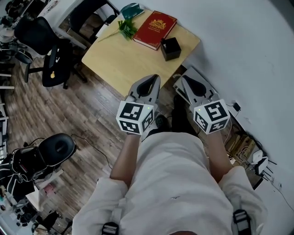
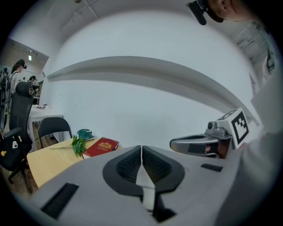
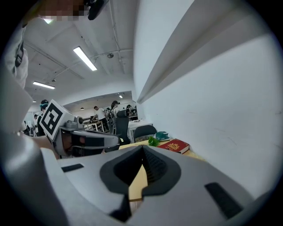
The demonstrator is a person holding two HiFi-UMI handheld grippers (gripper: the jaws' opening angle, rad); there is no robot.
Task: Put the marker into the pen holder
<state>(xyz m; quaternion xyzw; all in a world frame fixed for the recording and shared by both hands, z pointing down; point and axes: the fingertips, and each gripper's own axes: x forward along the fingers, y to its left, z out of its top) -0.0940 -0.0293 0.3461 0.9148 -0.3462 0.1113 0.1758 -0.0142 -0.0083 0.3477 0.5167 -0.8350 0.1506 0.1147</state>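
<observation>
The black cube-shaped pen holder [image 1: 170,48] stands near the right edge of the light wooden table [image 1: 124,59], just beside a red book [image 1: 155,29]. I cannot make out a marker in any view. My left gripper [image 1: 152,80] and right gripper [image 1: 187,81] are held side by side near the person's chest, short of the table's near corner, both shut with nothing between the jaws. In the left gripper view the left gripper [image 2: 141,151] has its pads touching, and the right gripper [image 2: 199,143] floats beside it. The right gripper [image 3: 142,153] is likewise closed in its own view.
A green plant sprig [image 1: 126,28] and a teal object [image 1: 132,9] lie at the table's far end. Black office chairs [image 1: 46,50] stand left on the wooden floor. A white wall [image 1: 248,50] runs along the right, with cables and plugs [image 1: 248,147] at its foot.
</observation>
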